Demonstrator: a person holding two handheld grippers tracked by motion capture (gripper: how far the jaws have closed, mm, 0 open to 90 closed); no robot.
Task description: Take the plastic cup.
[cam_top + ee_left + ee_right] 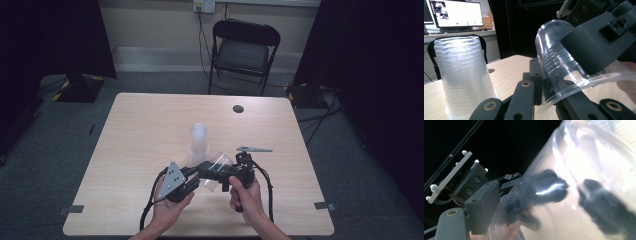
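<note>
While both hands meet near the table's (130, 130) front edge, the left gripper (192, 181) and right gripper (220, 176) each clamp 1 clear cup (554, 62) held between them; just beyond stands a cup stack (198, 141).

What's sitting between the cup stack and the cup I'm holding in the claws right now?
Nothing: in the high view, only bare table separates the cup stack from the held cup. The left gripper view shows the same open gap.

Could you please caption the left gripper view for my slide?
Both grippers hold a clear plastic cup beside an upturned stack of cups on the table.
</note>
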